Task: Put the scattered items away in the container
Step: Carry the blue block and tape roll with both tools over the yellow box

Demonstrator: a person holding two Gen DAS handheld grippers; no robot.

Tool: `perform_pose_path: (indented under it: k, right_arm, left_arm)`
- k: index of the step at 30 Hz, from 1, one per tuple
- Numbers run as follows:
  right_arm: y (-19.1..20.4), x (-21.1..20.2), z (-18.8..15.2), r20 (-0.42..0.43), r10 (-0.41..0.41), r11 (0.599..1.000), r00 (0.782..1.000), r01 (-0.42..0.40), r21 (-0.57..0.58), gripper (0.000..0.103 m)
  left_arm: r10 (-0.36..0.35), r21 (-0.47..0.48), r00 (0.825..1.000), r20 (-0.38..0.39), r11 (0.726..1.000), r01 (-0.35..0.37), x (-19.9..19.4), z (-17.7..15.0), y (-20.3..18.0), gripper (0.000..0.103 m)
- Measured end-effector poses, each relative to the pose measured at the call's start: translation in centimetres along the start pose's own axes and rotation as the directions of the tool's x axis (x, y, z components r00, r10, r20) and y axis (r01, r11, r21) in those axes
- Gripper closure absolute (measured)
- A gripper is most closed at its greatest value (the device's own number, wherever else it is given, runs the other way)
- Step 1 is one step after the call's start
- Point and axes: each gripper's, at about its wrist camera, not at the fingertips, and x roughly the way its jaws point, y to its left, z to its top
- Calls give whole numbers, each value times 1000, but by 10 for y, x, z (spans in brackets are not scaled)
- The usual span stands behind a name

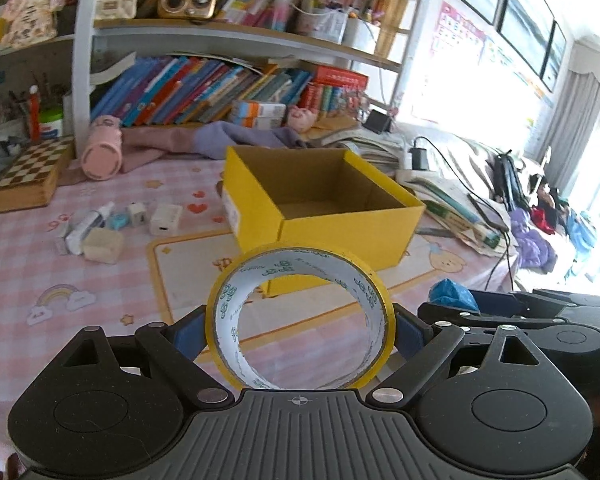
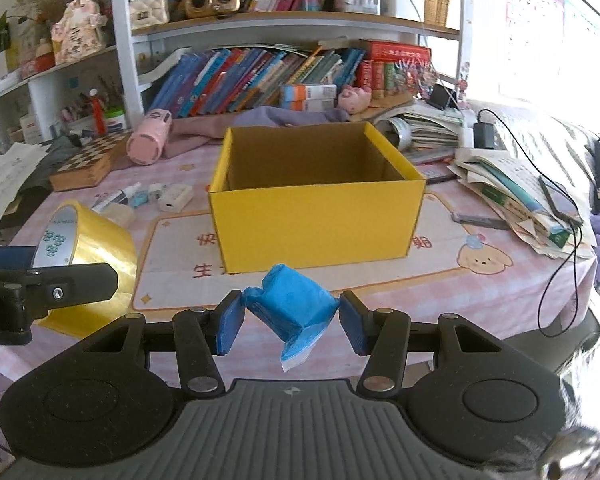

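Note:
My left gripper (image 1: 300,330) is shut on a yellow tape roll (image 1: 374,304), held above the table in front of the open yellow box (image 1: 340,232). The roll also shows in the right wrist view (image 2: 100,252). My right gripper (image 2: 292,314) is shut on a blue tissue pack (image 2: 290,300), also held in front of the yellow box (image 2: 316,220), which looks empty. The pack shows in the left wrist view (image 1: 452,294). Several small scattered items (image 1: 112,226) lie on the pink tablecloth left of the box, among them a white charger (image 2: 176,198).
A wooden chess box (image 1: 26,178) and a pink bottle (image 1: 102,154) lie at the back left. A book stack with a cable (image 2: 520,196) lies right of the box. A crowded bookshelf (image 2: 284,32) stands behind.

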Motion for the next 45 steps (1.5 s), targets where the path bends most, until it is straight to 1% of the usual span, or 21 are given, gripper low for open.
perform_pose_path:
  k: [6,16,24,37,45]
  right_arm:
    - [-7,3,3,-1,-4,1000,1000,4,5,53]
    - [-13,8,5,-6,-5,1000,1000,5,5,53]
    - [-28,23,19,-7,-15,1000,1000,15,19,53]
    - [-32,41,31,-9,-16,1000,1000,16,18,53]
    - [-33,51,46,22,-18,1000,1000,19,-18,53]
  left_arm:
    - [-4,7,1000,-3,1000,4,4,1,-4,11]
    - [-13,27,1000,-3,1000,13,19,12,-11,11]
    - [-22,57,1000,3,998,21,31,21,-15,11]
    - [-32,108,999,8,994,31,47,32,-21,11]
    - [-41,145,999,24,989,37,60,46,-26,11]
